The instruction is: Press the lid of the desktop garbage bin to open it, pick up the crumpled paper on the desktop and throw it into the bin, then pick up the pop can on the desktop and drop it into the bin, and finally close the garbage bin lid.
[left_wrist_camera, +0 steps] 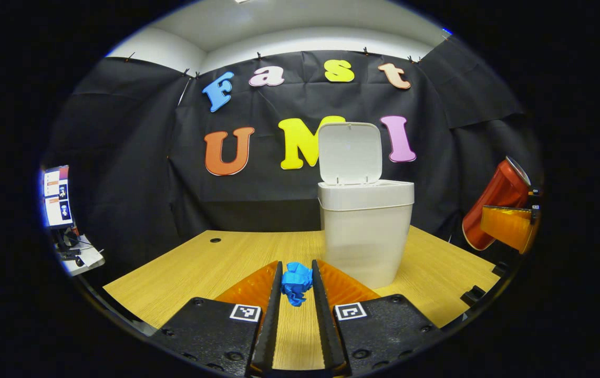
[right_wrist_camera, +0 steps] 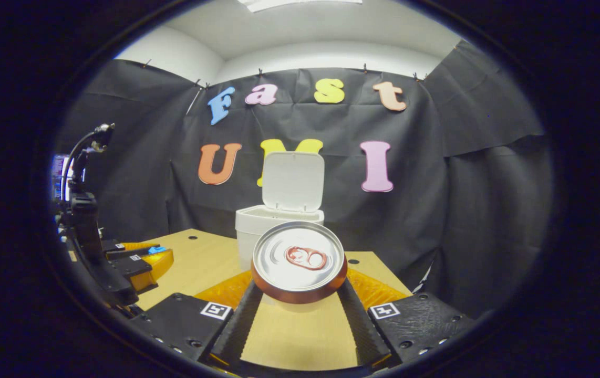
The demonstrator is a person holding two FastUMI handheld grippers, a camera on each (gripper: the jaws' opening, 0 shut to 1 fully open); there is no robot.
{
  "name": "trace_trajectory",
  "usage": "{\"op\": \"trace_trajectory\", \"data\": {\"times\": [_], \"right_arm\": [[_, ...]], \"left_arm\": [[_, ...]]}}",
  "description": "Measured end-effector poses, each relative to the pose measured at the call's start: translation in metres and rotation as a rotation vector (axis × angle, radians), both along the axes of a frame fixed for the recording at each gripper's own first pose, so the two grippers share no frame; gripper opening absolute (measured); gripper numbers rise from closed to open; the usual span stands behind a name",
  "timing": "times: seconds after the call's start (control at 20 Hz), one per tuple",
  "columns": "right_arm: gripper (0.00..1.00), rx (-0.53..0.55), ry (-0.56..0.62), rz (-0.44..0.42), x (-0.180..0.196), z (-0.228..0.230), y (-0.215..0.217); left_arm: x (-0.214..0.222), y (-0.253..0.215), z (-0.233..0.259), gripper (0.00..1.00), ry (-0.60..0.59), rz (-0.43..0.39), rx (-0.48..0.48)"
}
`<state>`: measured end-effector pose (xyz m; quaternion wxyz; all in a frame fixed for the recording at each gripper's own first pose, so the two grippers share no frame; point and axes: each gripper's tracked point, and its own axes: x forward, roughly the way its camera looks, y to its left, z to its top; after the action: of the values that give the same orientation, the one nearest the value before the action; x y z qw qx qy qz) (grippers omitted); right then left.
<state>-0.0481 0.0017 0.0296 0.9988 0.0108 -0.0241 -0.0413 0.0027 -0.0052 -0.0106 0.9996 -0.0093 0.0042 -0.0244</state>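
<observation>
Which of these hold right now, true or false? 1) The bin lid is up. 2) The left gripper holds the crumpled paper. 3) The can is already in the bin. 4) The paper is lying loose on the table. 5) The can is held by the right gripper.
1) True: the lid stands upright over the bin.
2) True: the left gripper pinches the blue crumpled paper between its fingers.
3) False: the can is outside the bin, in front of it.
4) False: the paper is clamped in the left gripper above the table.
5) True: the right gripper has both fingers against the can's sides.
</observation>
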Motion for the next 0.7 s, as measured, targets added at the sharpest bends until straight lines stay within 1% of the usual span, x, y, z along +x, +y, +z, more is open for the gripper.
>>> {"op": "trace_trajectory", "data": {"times": [0.05, 0.1, 0.15, 0.25, 0.4, 0.45, 0.6, 0.65, 0.7], "right_arm": [[0.8, -0.002, -0.005, -0.002, 0.0, 0.001, -0.002], [0.8, -0.001, -0.006, -0.005, 0.0, 0.002, -0.005], [0.8, 0.001, -0.009, -0.008, 0.0, 0.002, -0.008], [0.8, 0.005, -0.013, -0.015, 0.001, 0.004, -0.015], [0.8, 0.023, -0.01, -0.021, 0.003, 0.003, -0.024], [0.8, 0.029, -0.009, -0.02, 0.002, 0.003, -0.026], [0.8, 0.03, -0.021, -0.027, 0.0, 0.008, -0.032], [0.8, 0.031, -0.022, -0.026, -0.001, 0.008, -0.033], [0.8, 0.033, -0.021, -0.02, -0.002, 0.008, -0.032]], "left_arm": [[0.002, 0.003, 0.005, 0.4, -0.011, 0.01, -0.007], [0.005, 0.004, 0.011, 0.4, -0.026, 0.017, -0.012], [0.009, 0.002, 0.018, 0.37, -0.034, 0.016, -0.011], [0.019, -0.003, 0.032, 0.37, -0.047, 0.002, -0.002], [0.036, -0.017, 0.06, 0.37, -0.062, -0.022, -0.032], [0.043, -0.019, 0.072, 0.37, -0.075, -0.017, -0.03], [0.069, -0.028, 0.11, 0.37, -0.112, -0.012, -0.011], [0.077, -0.032, 0.116, 0.37, -0.098, -0.008, 0.016], [0.085, -0.035, 0.127, 0.37, -0.108, -0.002, 0.034]]}}
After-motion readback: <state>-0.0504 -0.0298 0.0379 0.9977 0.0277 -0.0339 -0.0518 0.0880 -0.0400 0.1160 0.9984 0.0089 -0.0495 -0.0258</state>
